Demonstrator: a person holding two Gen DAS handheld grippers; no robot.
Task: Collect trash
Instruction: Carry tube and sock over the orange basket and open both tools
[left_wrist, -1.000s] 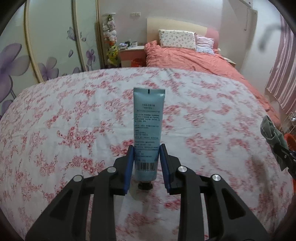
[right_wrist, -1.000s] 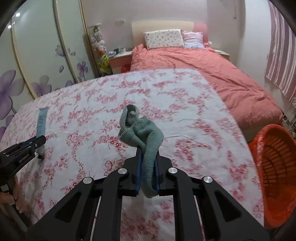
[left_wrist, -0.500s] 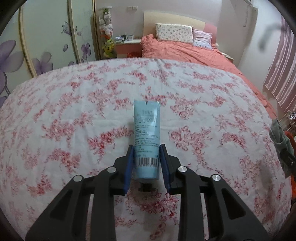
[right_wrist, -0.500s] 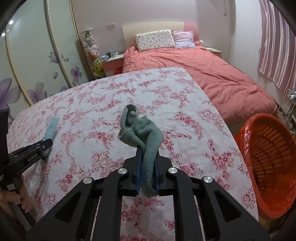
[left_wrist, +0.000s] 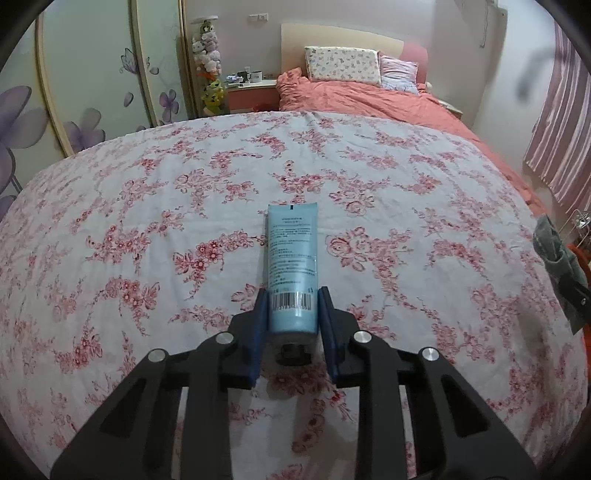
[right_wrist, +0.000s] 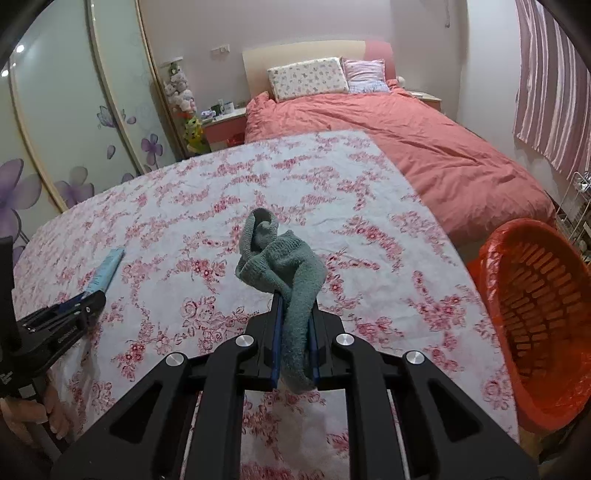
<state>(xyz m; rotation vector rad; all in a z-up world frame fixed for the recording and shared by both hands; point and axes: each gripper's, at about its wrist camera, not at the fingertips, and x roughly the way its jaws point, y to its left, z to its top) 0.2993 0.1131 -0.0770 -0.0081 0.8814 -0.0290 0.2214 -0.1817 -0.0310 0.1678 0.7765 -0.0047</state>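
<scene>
My left gripper (left_wrist: 292, 295) is shut on a light blue tube (left_wrist: 292, 258) with a barcode, held by its cap end above the floral cloth (left_wrist: 147, 221). The tube points away from me. It also shows in the right wrist view (right_wrist: 105, 268), at the far left with the left gripper (right_wrist: 79, 301). My right gripper (right_wrist: 294, 295) is shut on a grey-green sock (right_wrist: 284, 266) that bunches above the fingers. The sock also shows at the right edge of the left wrist view (left_wrist: 557, 258). An orange basket (right_wrist: 535, 317) stands low at the right, beside the cloth's edge.
A bed with a coral cover (right_wrist: 424, 147) and pillows (right_wrist: 308, 77) lies beyond the cloth. A wardrobe with flower doors (left_wrist: 92, 92) stands at the left. A nightstand with cups (left_wrist: 251, 85) and stacked plush toys (left_wrist: 207, 55) sits by the bed. Striped curtains (right_wrist: 546, 81) hang right.
The left gripper has tilted the tube down toward the cloth and moved over it. The right gripper with the sock has shifted right, so the orange basket appears larger and closer.
</scene>
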